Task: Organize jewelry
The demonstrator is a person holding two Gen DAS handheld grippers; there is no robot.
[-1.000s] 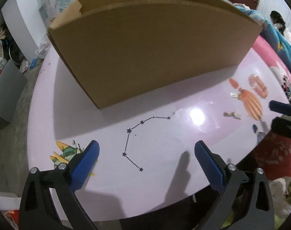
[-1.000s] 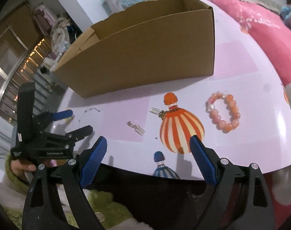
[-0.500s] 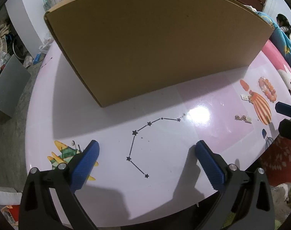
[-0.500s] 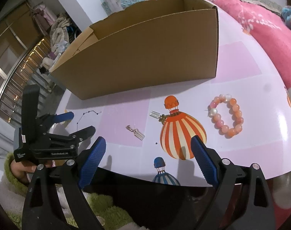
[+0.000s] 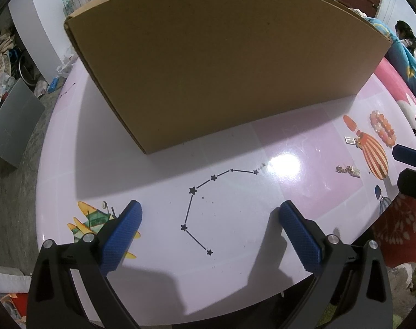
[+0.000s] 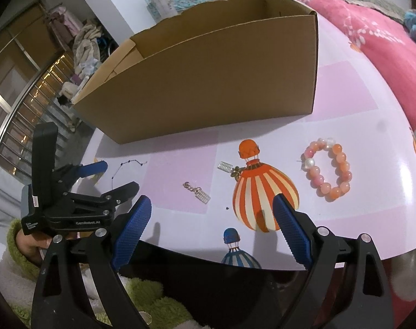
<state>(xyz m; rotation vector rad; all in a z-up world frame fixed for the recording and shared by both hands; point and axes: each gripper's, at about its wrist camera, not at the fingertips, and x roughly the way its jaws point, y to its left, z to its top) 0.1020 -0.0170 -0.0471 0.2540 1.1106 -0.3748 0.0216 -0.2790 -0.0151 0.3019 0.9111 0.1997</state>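
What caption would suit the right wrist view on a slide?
Open right gripper above a table with a bead bracelet, two earrings and a cardboard box.

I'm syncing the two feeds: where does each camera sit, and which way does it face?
Left wrist: sits behind the open left gripper, facing the cardboard box; the right gripper's tips show at the right edge.
Right wrist: sits behind the open right gripper, facing the bead bracelet and two earrings; shows the hand-held left gripper.
Shared: box, bracelet, table.
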